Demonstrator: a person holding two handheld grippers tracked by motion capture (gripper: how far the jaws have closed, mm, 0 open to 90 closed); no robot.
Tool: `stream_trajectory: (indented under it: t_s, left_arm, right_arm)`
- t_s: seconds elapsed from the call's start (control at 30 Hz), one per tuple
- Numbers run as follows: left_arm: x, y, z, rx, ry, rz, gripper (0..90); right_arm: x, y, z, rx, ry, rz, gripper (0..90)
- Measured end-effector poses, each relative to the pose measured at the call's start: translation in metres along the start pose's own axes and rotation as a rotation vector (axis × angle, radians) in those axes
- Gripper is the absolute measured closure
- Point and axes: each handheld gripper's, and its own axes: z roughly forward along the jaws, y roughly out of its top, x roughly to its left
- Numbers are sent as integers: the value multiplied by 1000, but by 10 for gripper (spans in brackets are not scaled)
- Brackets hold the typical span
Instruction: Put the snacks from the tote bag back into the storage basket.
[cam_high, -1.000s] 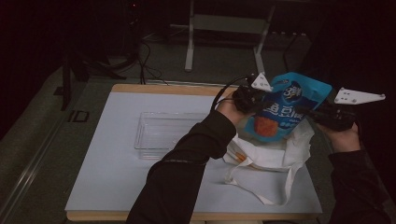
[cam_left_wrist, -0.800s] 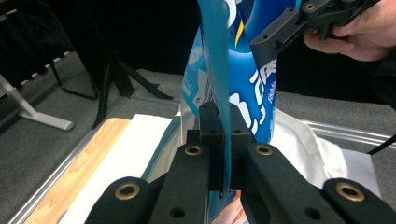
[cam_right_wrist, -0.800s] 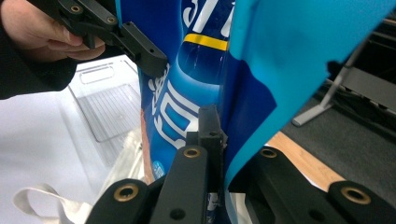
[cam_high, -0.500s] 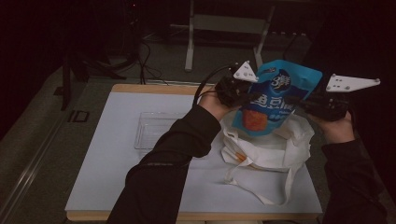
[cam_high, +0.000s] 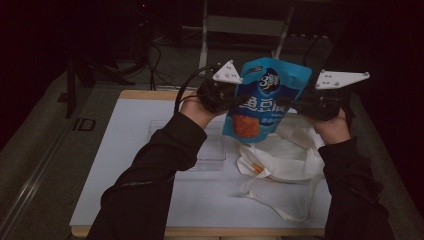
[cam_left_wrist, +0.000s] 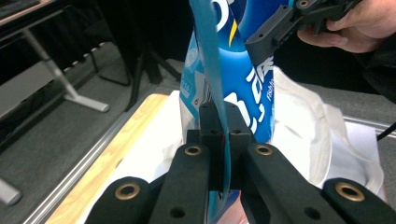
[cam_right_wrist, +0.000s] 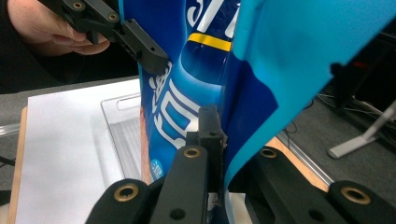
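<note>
Two tools: both clamped on one pouch, one at each side edge.
Left tool: jaws closed flat on the pouch's left seam; in the left gripper view the seam runs edge-on between the jaws.
Right tool: jaws closed on the pouch's right seam; in the right gripper view the film is pinched between the jaws.
Pouch position: held in the air, upright, above the right half of the bench, clear of its surface.
Pouch long axis: vertical, top seal up, printed face toward the person.
Bag: white cloth, slack, lying on the bench directly under the pouch and toward the near right corner; pouch and bag apart.
Tray: clear, lying left of the bag toward the bench middle; nearer the left tool.
Key relation: pouch hangs straight above the bag, with the tray offset to its left.
Judgement: a move to the tray calls for leftward travel led by the left tool; a move to the bag calls for a straight descent.
Risk: uneven pull between the tools could twist or slip the thin seams.
</note>
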Motion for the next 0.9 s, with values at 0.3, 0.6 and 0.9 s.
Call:
stream_trajectory:
  t_s: [0.3,0.6,0.9]
  left_arm:
    - [13,-24,-32,-7,49,-27,900]
    - [25,-47,-63,8,82,-44,900]
    - [36,-70,-93,33,125,-77,900]
  right_arm:
    - [11,18,38,7,42,-20,885]
    - [23,32,77,17,92,-35,886]
    - [36,44,117,25,139,-44,886]
